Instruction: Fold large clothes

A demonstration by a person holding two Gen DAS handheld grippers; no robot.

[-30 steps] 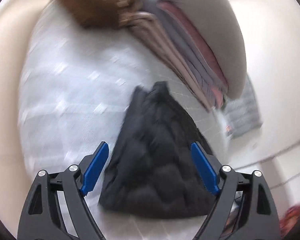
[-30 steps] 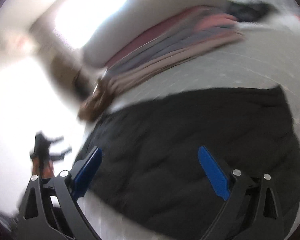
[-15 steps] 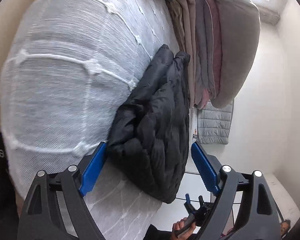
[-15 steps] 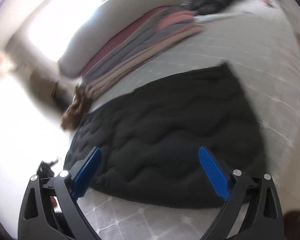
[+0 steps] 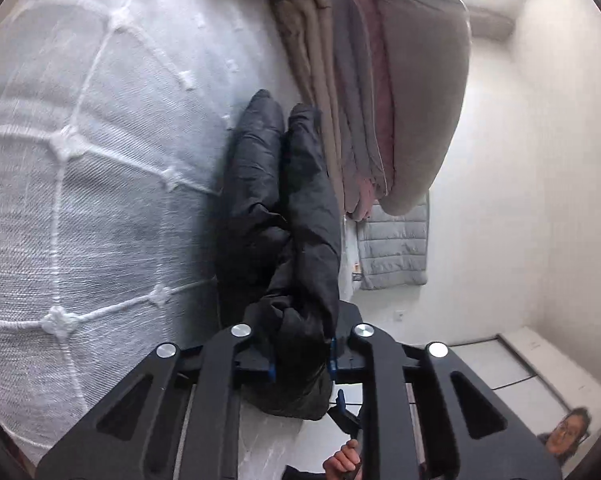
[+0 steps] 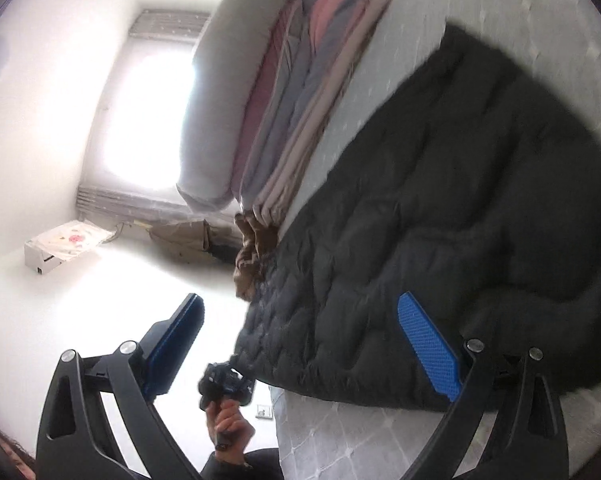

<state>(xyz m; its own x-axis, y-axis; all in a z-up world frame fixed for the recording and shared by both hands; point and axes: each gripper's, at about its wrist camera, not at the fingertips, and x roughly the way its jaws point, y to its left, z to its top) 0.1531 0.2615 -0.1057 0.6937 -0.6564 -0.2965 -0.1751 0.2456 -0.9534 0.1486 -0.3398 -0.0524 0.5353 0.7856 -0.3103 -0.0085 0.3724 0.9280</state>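
The black puffer jacket (image 5: 288, 216) lies on the bed (image 5: 80, 160), near its edge, just beside a stack of folded blankets (image 5: 340, 100). I judge that the folding is already well along: in my left view the jacket shows two thick layers one against the other, so at least one fold seems made. In my right view it looks like a broad, flat quilted block (image 6: 440, 220). What is left, I think, is one more fold or only to tidy the bundle and put it with the others, but I cannot be sure how many folds are under the top layer.

My left gripper (image 5: 300, 364) has its fingers drawn close together, and they pinch the near end of the jacket; the black cloth bulges out between and under the blue pads. My right gripper (image 6: 300, 344) has its fingers spread wide and it holds nothing. One right finger (image 6: 428, 346) stands over the near border of the jacket, but whether it touches the cloth I cannot tell; the other one (image 6: 176, 344) is off the bed, over the floor side.
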